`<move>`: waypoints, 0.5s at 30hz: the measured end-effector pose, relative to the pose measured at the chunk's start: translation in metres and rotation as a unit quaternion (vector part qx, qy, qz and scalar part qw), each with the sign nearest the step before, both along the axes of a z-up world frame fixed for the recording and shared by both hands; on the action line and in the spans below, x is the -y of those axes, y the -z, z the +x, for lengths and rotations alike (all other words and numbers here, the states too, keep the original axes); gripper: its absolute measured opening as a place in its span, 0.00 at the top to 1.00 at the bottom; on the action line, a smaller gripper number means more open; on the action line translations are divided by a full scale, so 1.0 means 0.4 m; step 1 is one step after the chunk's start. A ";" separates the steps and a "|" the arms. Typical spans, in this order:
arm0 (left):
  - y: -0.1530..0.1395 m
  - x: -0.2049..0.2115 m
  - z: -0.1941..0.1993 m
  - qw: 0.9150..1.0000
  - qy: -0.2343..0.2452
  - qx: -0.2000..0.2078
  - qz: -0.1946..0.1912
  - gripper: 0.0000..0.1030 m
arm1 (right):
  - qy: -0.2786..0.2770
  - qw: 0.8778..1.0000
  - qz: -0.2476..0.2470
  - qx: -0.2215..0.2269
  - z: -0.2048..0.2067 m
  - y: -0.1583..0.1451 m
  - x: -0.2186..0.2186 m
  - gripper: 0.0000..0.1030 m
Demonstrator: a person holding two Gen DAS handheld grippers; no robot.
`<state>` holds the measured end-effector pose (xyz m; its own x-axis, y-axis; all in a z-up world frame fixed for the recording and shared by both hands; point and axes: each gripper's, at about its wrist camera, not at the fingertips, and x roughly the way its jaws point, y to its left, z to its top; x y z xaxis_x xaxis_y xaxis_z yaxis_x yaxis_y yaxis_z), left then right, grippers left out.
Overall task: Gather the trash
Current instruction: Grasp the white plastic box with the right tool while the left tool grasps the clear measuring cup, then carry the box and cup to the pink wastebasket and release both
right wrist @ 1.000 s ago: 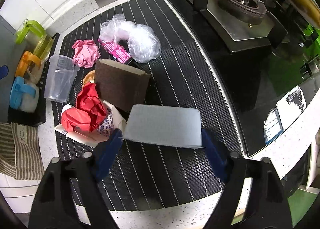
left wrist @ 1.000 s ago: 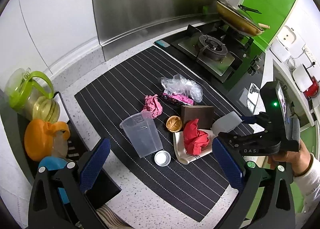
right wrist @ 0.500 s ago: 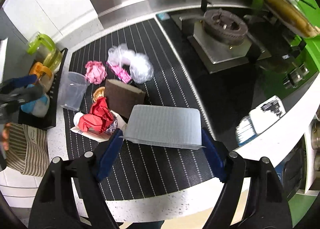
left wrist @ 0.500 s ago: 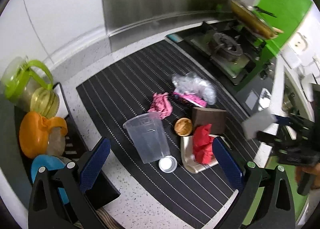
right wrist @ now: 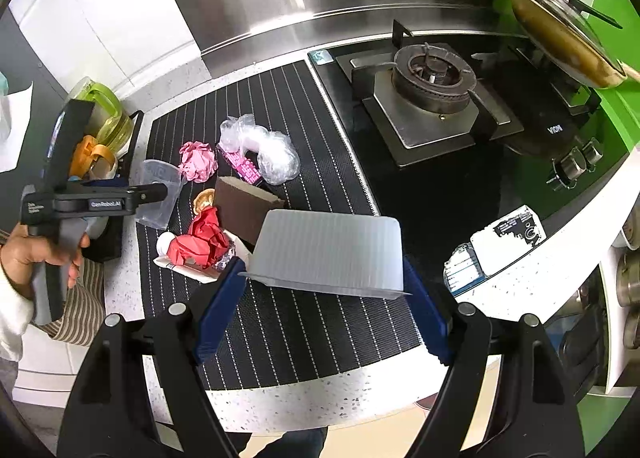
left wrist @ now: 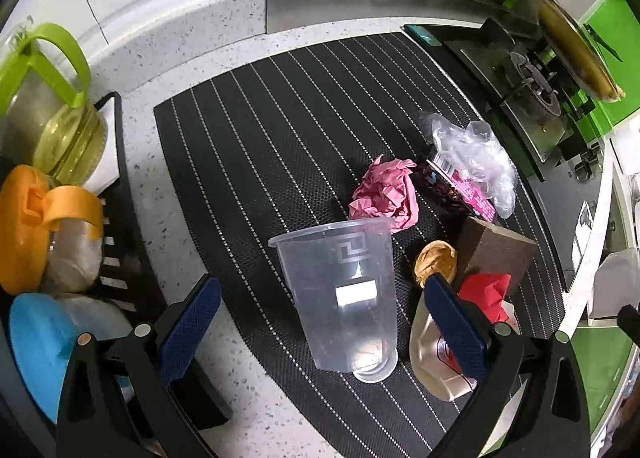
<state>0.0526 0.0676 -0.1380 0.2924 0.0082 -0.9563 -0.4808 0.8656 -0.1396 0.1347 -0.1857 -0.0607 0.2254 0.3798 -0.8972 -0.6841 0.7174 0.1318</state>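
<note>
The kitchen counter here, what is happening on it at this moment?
A person is collecting trash from a striped mat beside the stove. The right gripper is shut on a white plastic tray, held above the mat. The left gripper is open around a clear plastic cup, not yet gripping it. Pink paper, red paper, a plastic bag and a brown block lie on the mat.

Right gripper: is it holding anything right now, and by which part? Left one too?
The right gripper clamps the grey plastic container by its two short ends. The left gripper is open, holding nothing, around the clear cup.
</note>
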 end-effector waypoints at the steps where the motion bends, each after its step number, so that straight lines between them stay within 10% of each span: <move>1: 0.005 0.000 0.000 1.000 0.001 0.000 0.002 0.09 | 0.000 1.000 0.001 0.000 0.001 -0.001 0.000 0.25; 5: 0.028 -0.001 0.004 1.000 0.004 -0.014 -0.004 0.46 | 0.000 1.000 0.006 -0.001 0.006 -0.004 -0.005 0.25; 15: -0.050 0.017 -0.017 0.999 0.021 0.023 0.025 0.47 | 0.018 0.999 0.025 0.011 -0.001 -0.037 0.014 0.25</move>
